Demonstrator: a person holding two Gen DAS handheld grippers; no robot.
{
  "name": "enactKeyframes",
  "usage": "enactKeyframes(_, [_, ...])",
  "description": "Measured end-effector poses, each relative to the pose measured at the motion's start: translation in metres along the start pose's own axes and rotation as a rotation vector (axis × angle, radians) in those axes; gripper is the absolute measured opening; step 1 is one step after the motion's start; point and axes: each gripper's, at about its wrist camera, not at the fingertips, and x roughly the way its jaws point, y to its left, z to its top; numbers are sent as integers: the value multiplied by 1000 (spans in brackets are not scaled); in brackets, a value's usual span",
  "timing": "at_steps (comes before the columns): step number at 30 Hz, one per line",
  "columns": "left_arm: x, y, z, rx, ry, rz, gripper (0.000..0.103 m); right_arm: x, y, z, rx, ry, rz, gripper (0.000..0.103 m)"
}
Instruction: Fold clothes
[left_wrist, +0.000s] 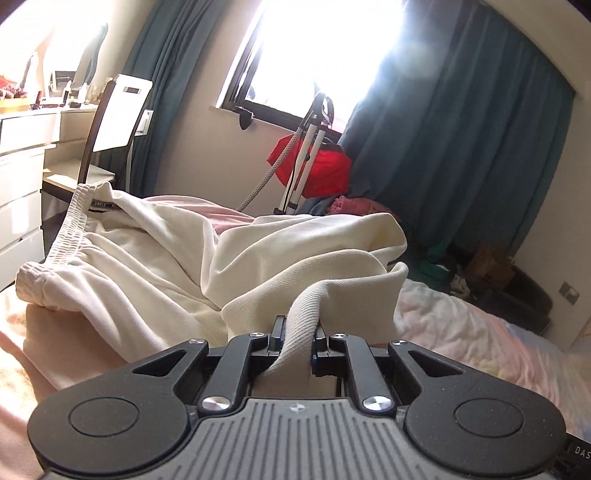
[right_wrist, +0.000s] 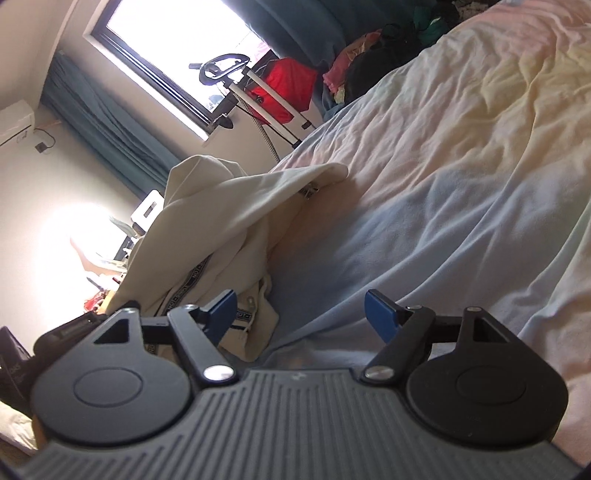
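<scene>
Right now my left gripper is clamped on the ribbed cuff of the cream trousers, which stretch away across the bed toward their waistband. My right gripper gapes wide, holding nothing, just right of the cloth.

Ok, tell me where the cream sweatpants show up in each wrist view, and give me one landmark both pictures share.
Left wrist view: the cream sweatpants fill the centre and left, their ribbed cuff clamped in the left tongs.
Right wrist view: the sweatpants are heaped left of centre, beyond the open right tongs.
Shared landmark: the red bag under the window.
</scene>
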Motion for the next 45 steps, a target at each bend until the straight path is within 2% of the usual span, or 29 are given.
enactKeyframes(4, [4, 8, -4, -36, -8, -28, 13, 37, 7, 21, 59, 4, 13, 79])
enactKeyframes(8, [7, 22, 2, -55, -23, -59, 13, 102, 9, 44, 184, 0, 40, 79])
enactKeyframes(13, [16, 50, 6, -129, -32, -82, 13, 182, 15, 68, 307, -77, 25, 78])
enactKeyframes(16, [24, 62, 6, -154, -32, -87, 13, 224, 10, 75, 405, -108, 9, 66])
enactKeyframes(17, [27, 64, 6, -156, -33, -98, 13, 234, 8, 77, 420, -114, -12, 59])
enactKeyframes(18, [29, 67, 6, -158, -34, -108, 13, 240, 8, 80, 416, -124, -37, 46])
enactKeyframes(19, [32, 69, 6, -160, -35, -119, 13, 246, 8, 84, 412, -134, -61, 13])
enactKeyframes(20, [34, 71, 6, -162, -35, -129, 13, 247, 9, 88, 397, -146, -81, 7])
enactKeyframes(24, [39, 73, 4, -156, -29, -204, 16, 214, 17, 120, 243, -210, -129, 5])
enactKeyframes(27, [35, 60, 0, -120, 4, -302, 24, 188, 21, 144, 135, -258, -167, 5])
enactKeyframes(30, [24, 42, -8, -94, 3, -398, 30, 131, 7, 177, 113, -346, -234, 5])
enactKeyframes(32, [16, 27, -14, -53, 5, -433, 40, 88, -7, 197, 109, -417, -271, 5])
enactKeyframes(36, [4, -2, -31, 32, 40, -442, 45, -6, -39, 223, 98, -597, -313, 5])
enactKeyframes(38, [3, -11, -40, 46, 63, -425, 53, -48, -60, 219, 82, -684, -364, 5])
enactKeyframes(40, [5, -16, -46, 47, 88, -400, 62, -79, -89, 198, 118, -740, -453, 6])
enactKeyframes(43, [15, -18, -55, 31, 136, -356, 65, -96, -144, 147, 305, -732, -516, 6])
enactKeyframes(45, [25, -10, -58, -11, 172, -308, 68, -97, -177, 109, 420, -702, -500, 6])
